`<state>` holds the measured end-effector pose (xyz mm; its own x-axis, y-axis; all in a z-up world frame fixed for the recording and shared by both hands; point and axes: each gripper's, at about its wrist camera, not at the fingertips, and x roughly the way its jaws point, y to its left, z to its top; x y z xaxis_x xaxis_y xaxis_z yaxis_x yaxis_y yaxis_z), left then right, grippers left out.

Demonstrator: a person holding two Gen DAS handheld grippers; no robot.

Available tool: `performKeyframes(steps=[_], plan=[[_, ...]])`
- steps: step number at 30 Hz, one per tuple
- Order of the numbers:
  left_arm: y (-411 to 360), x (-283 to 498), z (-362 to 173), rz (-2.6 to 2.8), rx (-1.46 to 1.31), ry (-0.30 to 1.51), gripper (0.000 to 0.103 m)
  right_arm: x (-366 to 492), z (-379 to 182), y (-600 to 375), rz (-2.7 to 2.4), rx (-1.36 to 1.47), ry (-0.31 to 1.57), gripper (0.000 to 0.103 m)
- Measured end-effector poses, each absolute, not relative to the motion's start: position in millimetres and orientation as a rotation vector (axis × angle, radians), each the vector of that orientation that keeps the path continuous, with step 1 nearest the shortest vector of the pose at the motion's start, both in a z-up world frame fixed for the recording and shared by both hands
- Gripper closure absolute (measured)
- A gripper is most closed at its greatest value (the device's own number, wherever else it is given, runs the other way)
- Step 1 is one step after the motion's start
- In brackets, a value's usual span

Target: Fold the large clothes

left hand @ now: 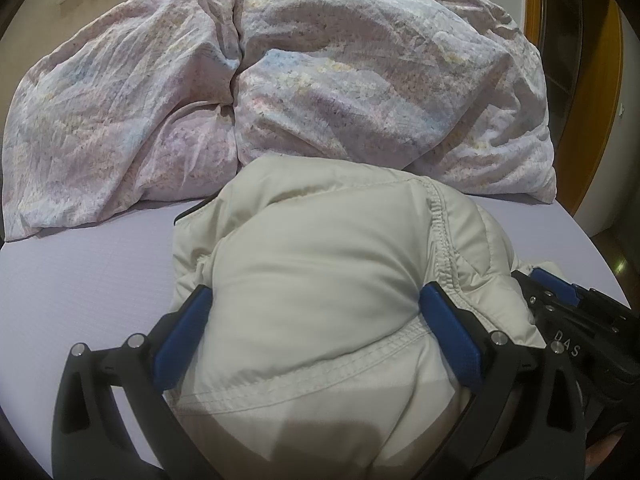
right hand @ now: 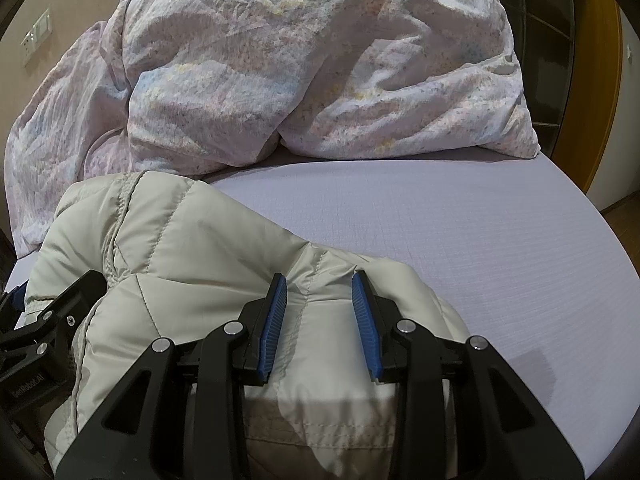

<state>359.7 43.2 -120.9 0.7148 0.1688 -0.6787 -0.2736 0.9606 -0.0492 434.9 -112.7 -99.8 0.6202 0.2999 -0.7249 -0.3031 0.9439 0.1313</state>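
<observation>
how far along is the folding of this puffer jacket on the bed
Done: the cream puffer jacket is already gathered into a compact bundle on the lavender bedsheet, near the floral duvet. In hand: the left gripper straddles a thick fold, and the right gripper has fabric between its fingers. Left: letting go; how neat the fold is cannot be judged from here.
</observation>
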Motion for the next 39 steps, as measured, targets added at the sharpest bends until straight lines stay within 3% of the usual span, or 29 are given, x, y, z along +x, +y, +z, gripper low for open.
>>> performKeyframes(steps=[8, 11, 13, 15, 25, 35, 39], plan=[[49.0, 361.0, -112.8, 0.217, -0.166, 0.787, 0.002, 440.3, -92.5, -109.2, 0.357, -0.028, 0.917, 0.066], [56.2, 351.4, -102.0, 0.18, -0.191, 0.817, 0.002, 442.8, -78.9, -119.4, 0.445, 0.032, 0.988, 0.049], [62.6, 341.8, -94.8, 0.168, -0.228, 0.833, 0.002, 439.2, -70.1, -125.9, 0.476, 0.06, 1.0, 0.025], [66.1, 332.3, -89.0, 0.165, -0.251, 0.835, 0.002, 434.8, -57.6, -135.9, 0.463, 0.067, 0.983, 0.018], [80.4, 291.7, -65.4, 0.178, -0.303, 0.821, 0.002, 428.4, -50.0, -196.0, 0.422, 0.287, 1.062, 0.017], [91.7, 276.2, -72.3, 0.151, -0.309, 0.887, 0.002, 434.0, -87.1, -220.0, 0.517, 0.469, 1.349, 0.013], [95.3, 275.2, -74.7, 0.141, -0.325, 0.906, 0.002, 437.8, -107.3, -225.5, 0.525, 0.562, 1.463, 0.005]])
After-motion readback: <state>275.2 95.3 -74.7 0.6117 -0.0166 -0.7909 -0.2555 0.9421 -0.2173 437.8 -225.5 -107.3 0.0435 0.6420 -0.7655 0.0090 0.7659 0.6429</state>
